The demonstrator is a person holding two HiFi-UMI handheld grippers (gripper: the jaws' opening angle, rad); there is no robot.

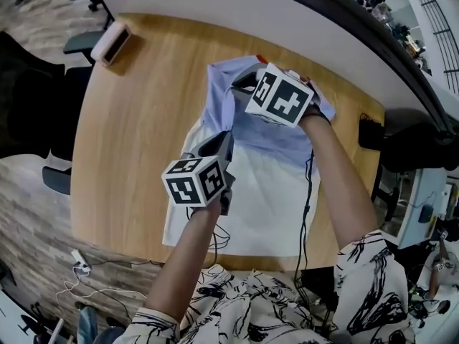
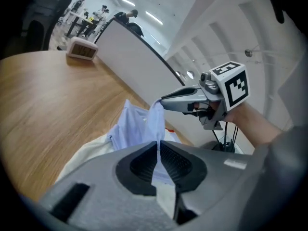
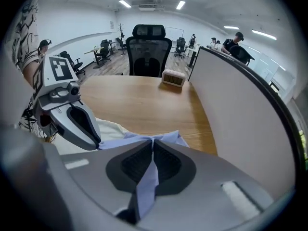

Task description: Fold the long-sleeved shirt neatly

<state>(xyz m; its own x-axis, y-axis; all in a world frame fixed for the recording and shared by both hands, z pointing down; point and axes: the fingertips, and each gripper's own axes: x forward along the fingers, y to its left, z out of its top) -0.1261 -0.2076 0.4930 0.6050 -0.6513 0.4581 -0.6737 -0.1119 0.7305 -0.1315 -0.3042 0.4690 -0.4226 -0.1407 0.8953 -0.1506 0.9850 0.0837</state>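
Jaws on the left gripper (image 2: pixel 158 150) and right gripper (image 3: pixel 153 148) both pinch the shirt (image 1: pixel 267 142), which looks light and floppy, best held at its edges.

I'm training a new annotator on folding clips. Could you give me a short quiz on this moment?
1. True or false: the left gripper and the right gripper are each shut on the shirt.
2. What stands on the table near its far left corner in the head view? A: a clock; B: a mug; C: a laptop.
3. Fill in: the cloth pinched between the jaws is pale ____.
Key: 1 true; 2 A; 3 blue.
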